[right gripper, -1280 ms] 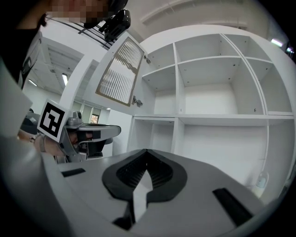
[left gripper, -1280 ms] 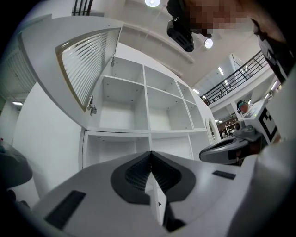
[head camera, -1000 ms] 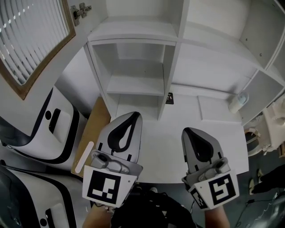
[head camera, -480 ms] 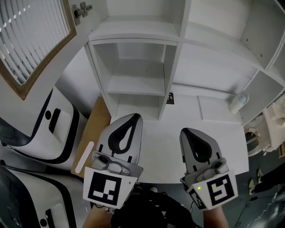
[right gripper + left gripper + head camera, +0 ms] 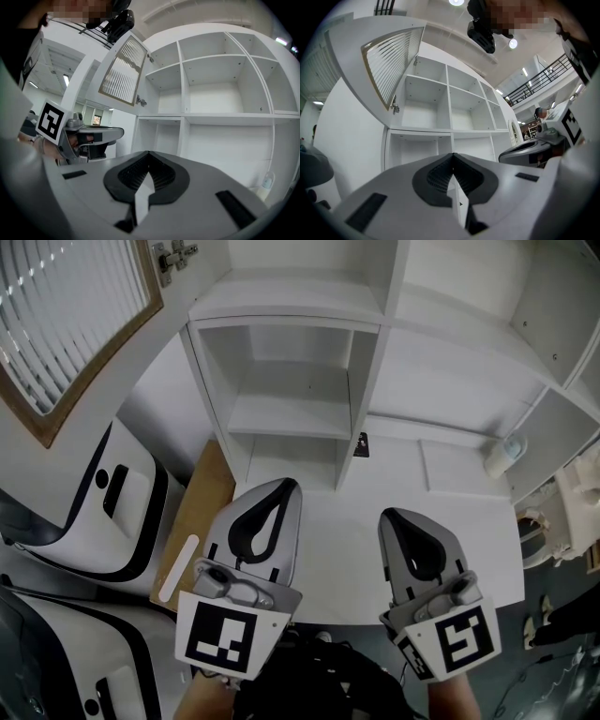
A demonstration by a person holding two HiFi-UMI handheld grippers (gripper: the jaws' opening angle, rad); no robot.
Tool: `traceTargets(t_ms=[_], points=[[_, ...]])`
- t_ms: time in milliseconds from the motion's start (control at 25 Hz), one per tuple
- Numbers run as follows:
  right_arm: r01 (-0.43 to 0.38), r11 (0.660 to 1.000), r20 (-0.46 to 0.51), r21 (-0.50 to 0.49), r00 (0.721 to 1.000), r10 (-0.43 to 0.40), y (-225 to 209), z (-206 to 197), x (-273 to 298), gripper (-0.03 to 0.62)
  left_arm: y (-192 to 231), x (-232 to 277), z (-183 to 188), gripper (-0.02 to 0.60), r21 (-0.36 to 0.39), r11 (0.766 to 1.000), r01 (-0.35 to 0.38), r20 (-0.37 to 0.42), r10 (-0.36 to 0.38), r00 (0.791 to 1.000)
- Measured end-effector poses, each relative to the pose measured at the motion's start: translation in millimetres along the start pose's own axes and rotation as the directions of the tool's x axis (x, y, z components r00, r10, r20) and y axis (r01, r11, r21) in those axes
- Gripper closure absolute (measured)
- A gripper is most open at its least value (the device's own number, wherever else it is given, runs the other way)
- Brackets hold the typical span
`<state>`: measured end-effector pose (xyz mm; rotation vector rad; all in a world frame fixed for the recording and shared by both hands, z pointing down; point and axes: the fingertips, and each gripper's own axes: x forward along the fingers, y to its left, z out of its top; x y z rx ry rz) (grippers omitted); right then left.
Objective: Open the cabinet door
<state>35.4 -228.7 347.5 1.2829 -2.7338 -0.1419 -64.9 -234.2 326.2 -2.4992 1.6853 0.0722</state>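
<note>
Cabinet door (image 5: 70, 329) swung open, brown board (image 5: 199, 507) in head view only

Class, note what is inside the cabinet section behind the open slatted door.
Behind the open door, the section looks empty: bare white walls and one shelf board. Seen from below, the board tops are hidden.
</note>
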Motion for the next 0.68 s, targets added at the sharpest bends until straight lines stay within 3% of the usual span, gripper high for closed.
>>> traceTargets(t_ms=[680], points=[[-0.011,1.0,-0.012,-0.002,1.0,0.011,5.9,-4.5,5.2,0.594,10.8,-2.3,-2.6,0.581,-0.014,1.0,-0.015,0.002,0.015,1.0]])
